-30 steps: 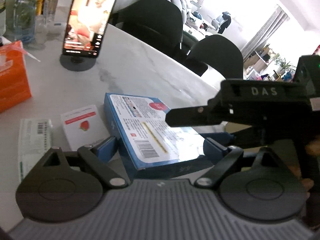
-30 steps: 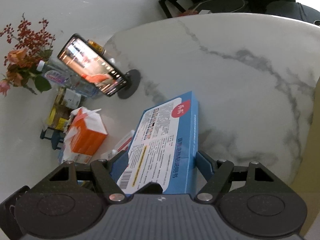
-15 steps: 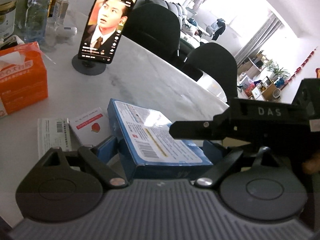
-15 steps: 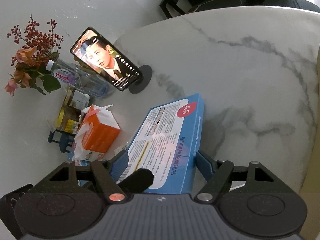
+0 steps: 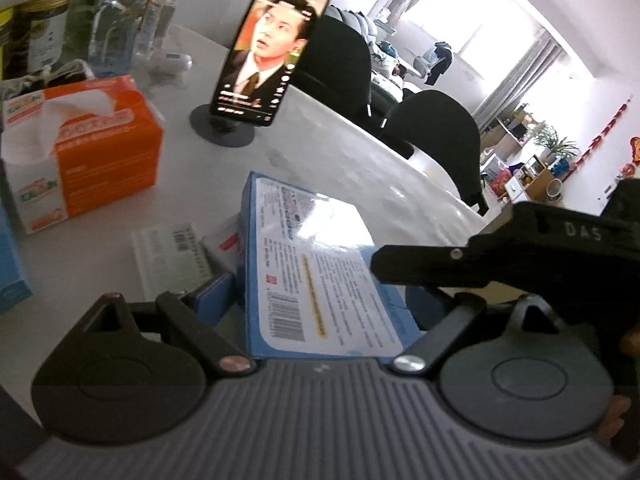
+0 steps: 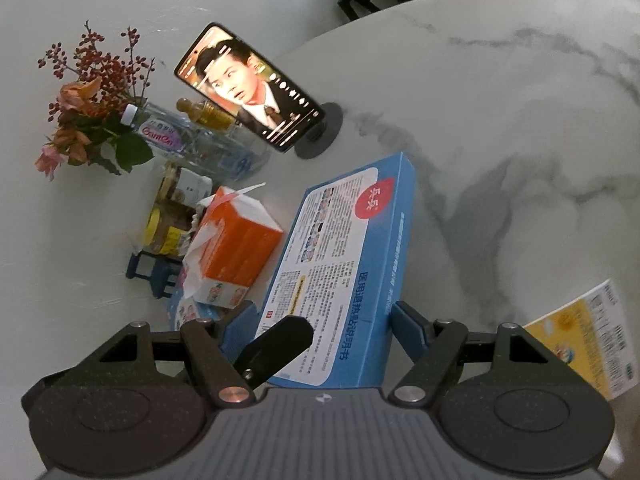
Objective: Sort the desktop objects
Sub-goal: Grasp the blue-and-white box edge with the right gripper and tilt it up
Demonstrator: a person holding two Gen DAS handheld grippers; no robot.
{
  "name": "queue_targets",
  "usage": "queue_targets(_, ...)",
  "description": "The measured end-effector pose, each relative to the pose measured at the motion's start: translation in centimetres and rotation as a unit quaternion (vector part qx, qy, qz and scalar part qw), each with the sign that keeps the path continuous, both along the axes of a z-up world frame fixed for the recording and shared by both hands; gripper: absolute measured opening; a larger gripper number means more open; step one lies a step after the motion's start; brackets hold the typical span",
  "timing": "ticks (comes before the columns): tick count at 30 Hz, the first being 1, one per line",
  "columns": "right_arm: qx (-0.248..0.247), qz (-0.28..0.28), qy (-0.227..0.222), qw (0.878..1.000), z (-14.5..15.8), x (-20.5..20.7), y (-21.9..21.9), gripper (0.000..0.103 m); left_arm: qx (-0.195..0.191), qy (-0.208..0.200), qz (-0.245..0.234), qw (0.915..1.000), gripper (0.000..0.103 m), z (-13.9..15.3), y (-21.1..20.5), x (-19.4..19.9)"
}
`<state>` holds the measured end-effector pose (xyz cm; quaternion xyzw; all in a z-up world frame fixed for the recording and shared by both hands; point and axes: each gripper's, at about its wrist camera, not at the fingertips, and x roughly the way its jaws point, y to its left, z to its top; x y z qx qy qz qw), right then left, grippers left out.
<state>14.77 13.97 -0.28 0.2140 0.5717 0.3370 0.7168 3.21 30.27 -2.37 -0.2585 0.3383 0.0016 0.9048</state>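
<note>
Overhead, flat blue box (image 6: 352, 264), white printed label, pinched by both claws.

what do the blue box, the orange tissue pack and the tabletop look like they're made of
Blue box: printed cardboard, likely glossy, given its crisp folded edges and the window glare on its face.
Orange tissue pack: probably soft plastic film, with slightly sagging sides and white tissue poking out.
Tabletop: marble or marble-look stone, polished, white with grey veins.

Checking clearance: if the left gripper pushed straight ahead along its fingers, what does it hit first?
The blue box already sits between its fingers, so that goes first. Beyond it, probably the phone on its stand, though depth is unclear.
</note>
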Motion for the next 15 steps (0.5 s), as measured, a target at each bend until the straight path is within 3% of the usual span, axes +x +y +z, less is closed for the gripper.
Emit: queue_targets(15,0.024,0.002,0.012,1.0,-2.9,-2.0,1.0,0.077,0.029,0.033,0.002,0.9991,0.092,-2.4,0.8,-1.0)
